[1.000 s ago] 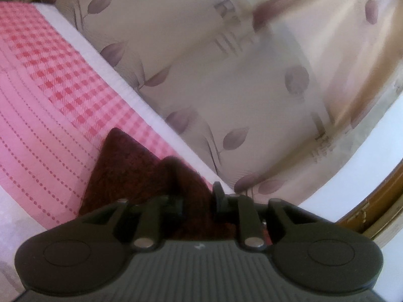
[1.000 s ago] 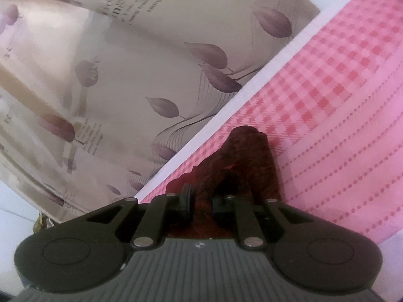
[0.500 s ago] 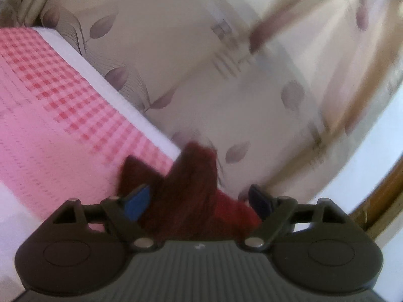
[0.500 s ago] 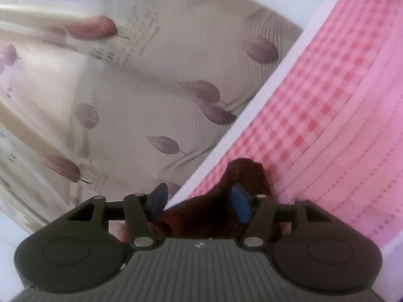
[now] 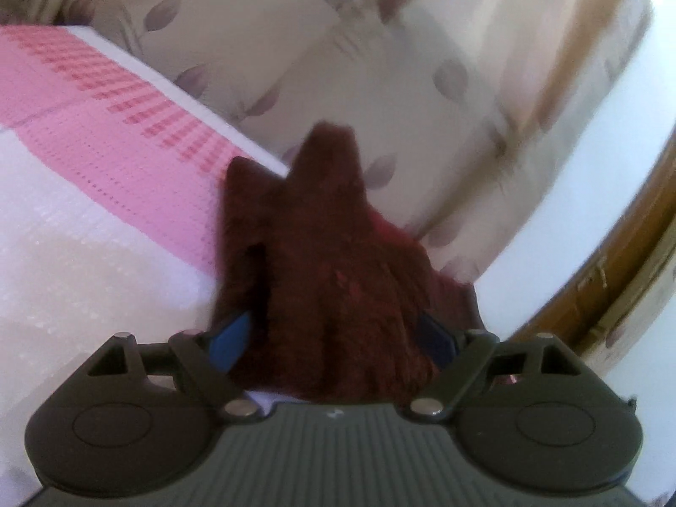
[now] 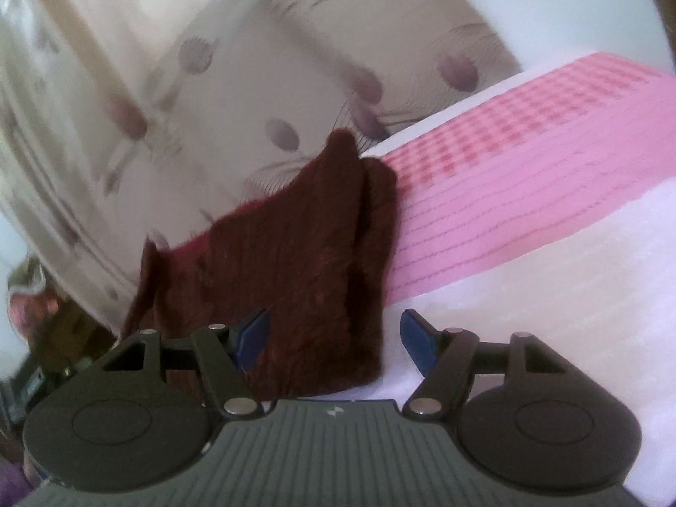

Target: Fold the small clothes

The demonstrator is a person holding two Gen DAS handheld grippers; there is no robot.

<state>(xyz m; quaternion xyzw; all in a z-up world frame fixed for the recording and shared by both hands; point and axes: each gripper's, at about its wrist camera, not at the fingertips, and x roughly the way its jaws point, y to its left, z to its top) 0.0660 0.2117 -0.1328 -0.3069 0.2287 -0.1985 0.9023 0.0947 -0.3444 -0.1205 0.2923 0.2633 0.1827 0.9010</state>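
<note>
Though blurred at the edges, shows the left gripper (image 5: 333, 340) closest to the left wrist lens, spread wide, with blue pads (image 5: 230, 340) flanking a dark red fuzzy garment (image 5: 329, 262). Fills nearly the whole gap between those pads; impossible to tell whether either pad touches the cloth. Rises from the gripper in a bunched heap ending in two peaks. Rests on the white part of a cover (image 5: 84, 262), just beside its pink striped and checked band, close to the cover's far edge. Beyond that edge, a pale curtain (image 5: 338, 63) with mauve leaf prints, and to the right a curved brown wooden frame (image 5: 612, 274).

From the right wrist, shows the right gripper (image 6: 338, 338) with jaws opening, wide already. Leaves its right pad (image 6: 416, 338) clear over the white cover (image 6: 549, 317), apart from the cloth; sets the left pad against or just in front of the garment (image 6: 295, 245), hard to say which. Lies flatter here, folded in layers, one long fold line running away from the lens, its far corner reaching the cover's edge. Behind, the pink band again and the same leaf-print curtain (image 6: 211, 84).
</note>
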